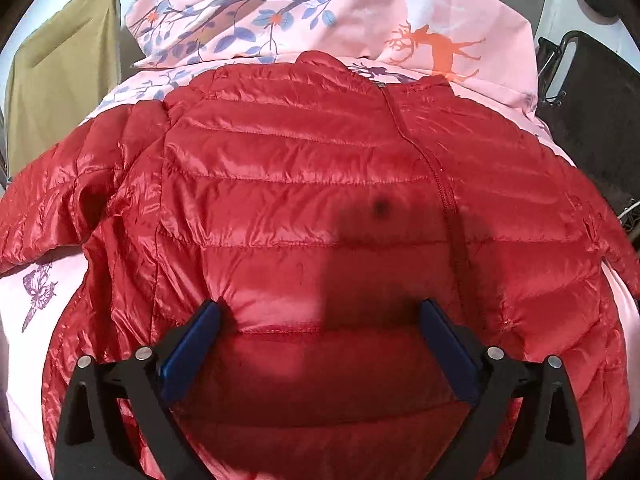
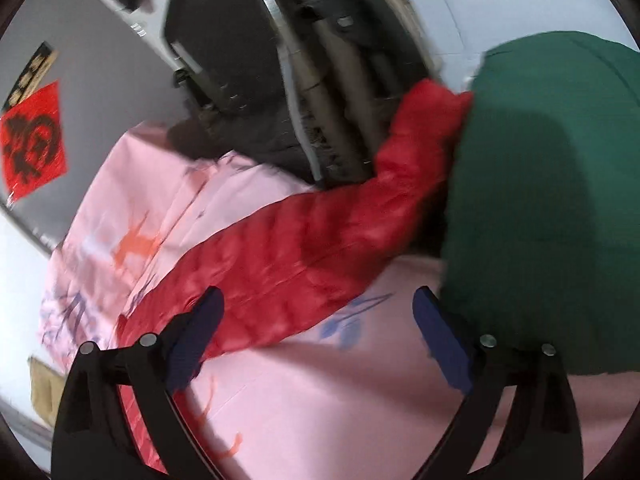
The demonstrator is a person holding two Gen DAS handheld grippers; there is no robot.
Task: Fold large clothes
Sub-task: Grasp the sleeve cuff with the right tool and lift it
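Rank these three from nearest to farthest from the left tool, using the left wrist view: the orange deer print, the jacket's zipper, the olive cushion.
From the left tool:
1. Jacket's zipper, just ahead, slightly right, on the red jacket.
2. Orange deer print, beyond the collar, upper right on the pink sheet.
3. Olive cushion, far upper left, off the sheet's edge.

Left wrist view: looked down and forward along its fingers [image 1: 208, 320], close above the jacket [image 1: 304, 184], which filled the centre of the frame.
Right wrist view: tilted, aimed across the sheet [image 2: 320, 400] toward the wall [image 2: 92, 60] at upper left; blurred.
Shared: the jacket, only a sleeve [image 2: 304, 248] in the right view, and the pink sheet [image 1: 460, 8].
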